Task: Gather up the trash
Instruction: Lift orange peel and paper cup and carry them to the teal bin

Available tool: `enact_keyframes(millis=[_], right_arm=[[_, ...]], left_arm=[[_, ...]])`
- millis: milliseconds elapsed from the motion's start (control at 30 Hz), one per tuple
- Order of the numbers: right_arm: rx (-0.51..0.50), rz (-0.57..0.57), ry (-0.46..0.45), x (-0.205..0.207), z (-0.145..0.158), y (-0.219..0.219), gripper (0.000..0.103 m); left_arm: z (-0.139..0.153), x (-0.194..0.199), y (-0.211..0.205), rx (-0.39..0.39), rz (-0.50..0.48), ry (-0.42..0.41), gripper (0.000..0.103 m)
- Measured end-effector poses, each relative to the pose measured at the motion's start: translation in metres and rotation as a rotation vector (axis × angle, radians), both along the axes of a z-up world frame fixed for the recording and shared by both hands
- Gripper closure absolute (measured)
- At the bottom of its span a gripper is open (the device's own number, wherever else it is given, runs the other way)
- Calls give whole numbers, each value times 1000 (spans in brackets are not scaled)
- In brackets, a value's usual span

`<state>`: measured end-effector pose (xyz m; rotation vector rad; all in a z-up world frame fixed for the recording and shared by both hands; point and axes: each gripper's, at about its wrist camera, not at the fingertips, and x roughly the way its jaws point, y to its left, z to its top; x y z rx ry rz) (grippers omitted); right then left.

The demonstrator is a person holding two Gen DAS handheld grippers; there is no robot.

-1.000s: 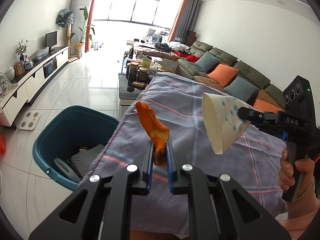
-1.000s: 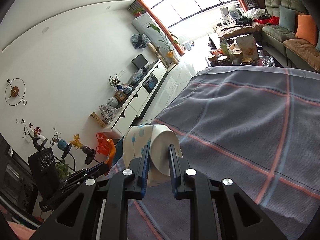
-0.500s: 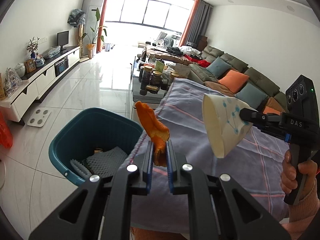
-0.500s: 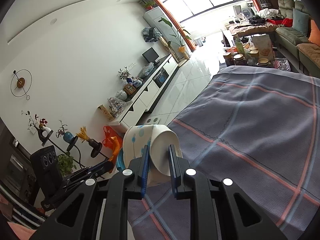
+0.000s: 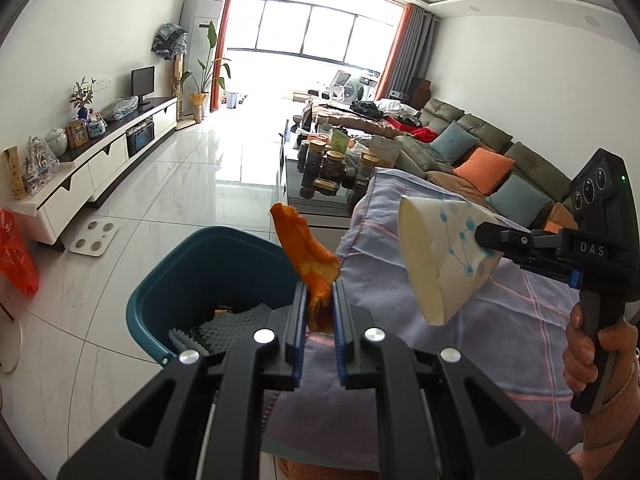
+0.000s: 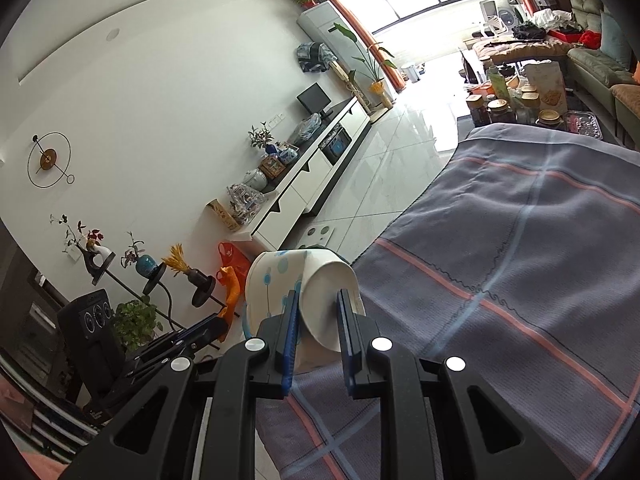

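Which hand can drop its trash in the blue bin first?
Left. The left hand-held gripper holds the orange peel right by the teal bin; the right one's paper cup is over the blanket.

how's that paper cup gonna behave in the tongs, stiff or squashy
Probably squashy: the paper cup is thin-walled, and the right tongs pinch its base, which looks a little flattened. Likely very light, since it hangs sideways from that one pinch without sagging. Set down on its side on the blanket, it would probably roll in a curve, being tapered.
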<state>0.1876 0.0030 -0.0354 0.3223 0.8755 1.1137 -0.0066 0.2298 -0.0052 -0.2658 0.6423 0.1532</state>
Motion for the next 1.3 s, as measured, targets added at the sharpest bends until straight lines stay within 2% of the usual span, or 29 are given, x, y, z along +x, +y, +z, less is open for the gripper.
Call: enact_keyframes(millis=[1300], right_arm=[[-34,74,13,4,0,71,84]], left_arm=[[-15,5,27,-10,78,37,90]])
